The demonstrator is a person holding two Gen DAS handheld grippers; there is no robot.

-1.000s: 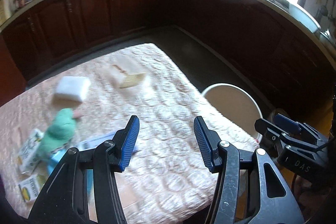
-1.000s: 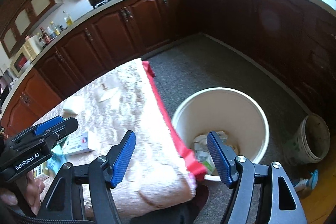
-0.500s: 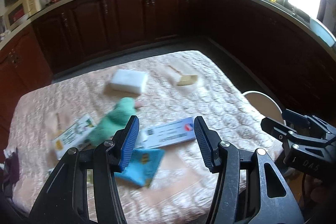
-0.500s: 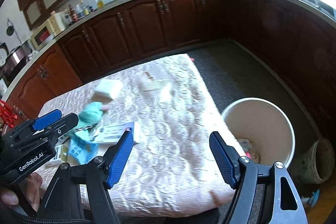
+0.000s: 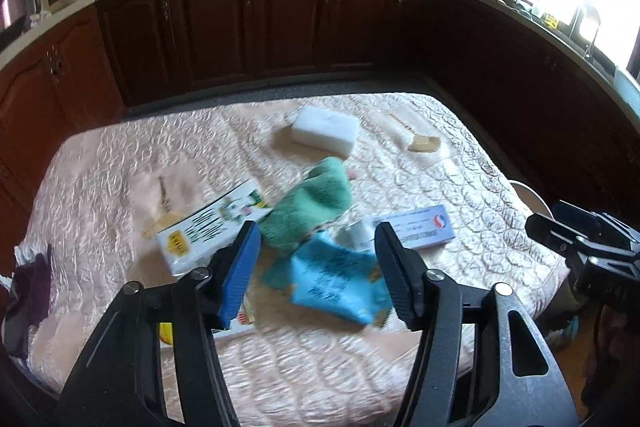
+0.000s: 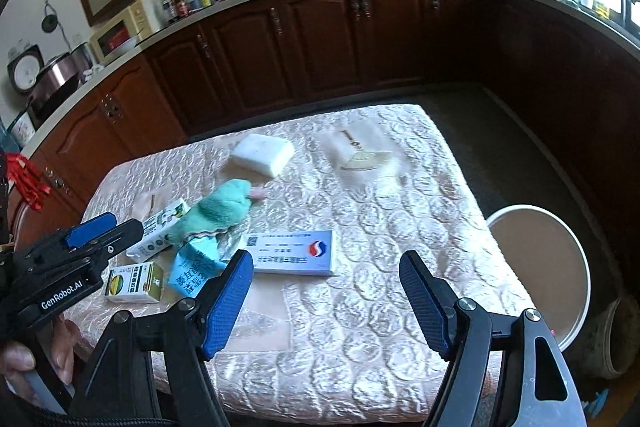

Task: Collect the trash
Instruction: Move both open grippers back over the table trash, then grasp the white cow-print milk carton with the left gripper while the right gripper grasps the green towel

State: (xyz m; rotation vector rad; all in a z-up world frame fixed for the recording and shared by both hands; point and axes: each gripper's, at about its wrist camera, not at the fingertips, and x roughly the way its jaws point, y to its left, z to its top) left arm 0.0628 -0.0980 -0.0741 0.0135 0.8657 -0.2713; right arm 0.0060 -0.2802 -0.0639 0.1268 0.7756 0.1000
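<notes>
Table (image 6: 360, 307) covered by quilted pink cloth; trash clustered at 10 o'clock in right wrist view: blue packet (image 5: 340, 279), green cloth (image 6: 218, 209), white-blue box (image 6: 292, 253), green-white carton (image 5: 208, 227), small yellow-green box (image 6: 134, 281). White block (image 6: 262, 155) lying farther off at 12. Bin (image 6: 540, 267) standing on floor at 3, beside table edge. Dark wood cabinets (image 6: 320, 47) behind, pot and wok on counter.

Left gripper (image 5: 316, 267): spread wide, nothing held, poised over blue packet. Right gripper (image 6: 326, 301): spread wide, nothing held.

"GenRobot.AI" read on left gripper body; box print illegible.
</notes>
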